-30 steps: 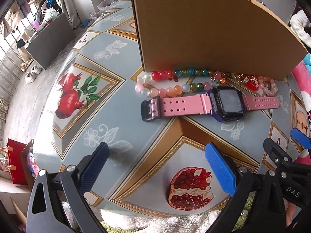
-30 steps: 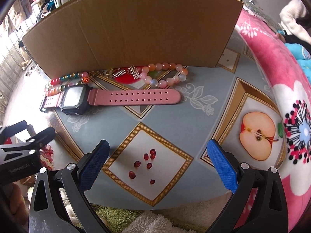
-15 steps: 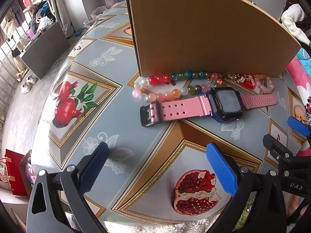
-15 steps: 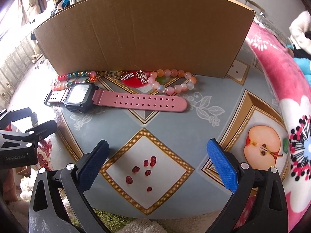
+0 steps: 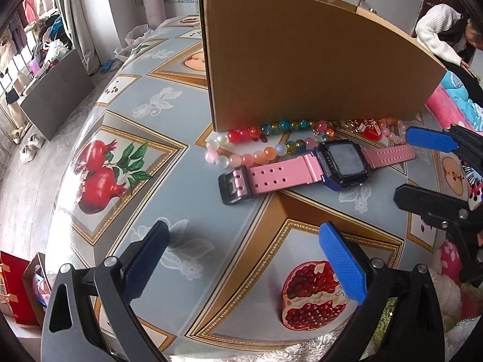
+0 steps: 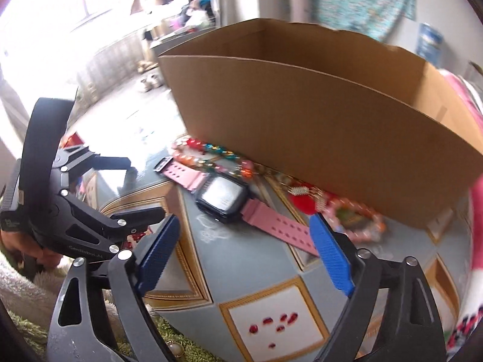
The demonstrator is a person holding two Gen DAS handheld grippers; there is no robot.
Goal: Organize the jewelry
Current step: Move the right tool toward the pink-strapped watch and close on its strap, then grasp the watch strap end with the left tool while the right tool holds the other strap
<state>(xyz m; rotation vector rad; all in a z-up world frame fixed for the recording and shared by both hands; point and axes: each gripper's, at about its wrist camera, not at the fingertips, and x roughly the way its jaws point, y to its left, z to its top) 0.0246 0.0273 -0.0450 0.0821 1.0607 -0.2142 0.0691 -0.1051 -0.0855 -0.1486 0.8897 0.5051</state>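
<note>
A pink-strapped watch [image 5: 305,169] with a dark square face lies flat on the patterned table, in front of an open cardboard box [image 5: 302,69]. A multicoloured bead bracelet [image 5: 265,144] lies between watch and box, with a red charm piece [image 5: 371,131] and a pink bead bracelet [image 5: 392,129] further right. My left gripper [image 5: 244,259] is open and empty, short of the watch. My right gripper [image 6: 244,247] is open and empty, close above the watch [image 6: 223,196] and its strap; it also shows in the left wrist view [image 5: 422,166] at the right.
The tablecloth [image 5: 126,126] has fruit panels and drops off at the left edge to the floor. A pink floral blanket [image 5: 449,111] lies to the right. The left gripper's body [image 6: 69,211] sits to the left of the right one. A person [image 5: 443,36] bends over behind the box.
My right gripper has moved forward and left toward the watch, tilting; its view is blurred. My left gripper has crept slightly closer to the watch. The jewelry has not moved.
</note>
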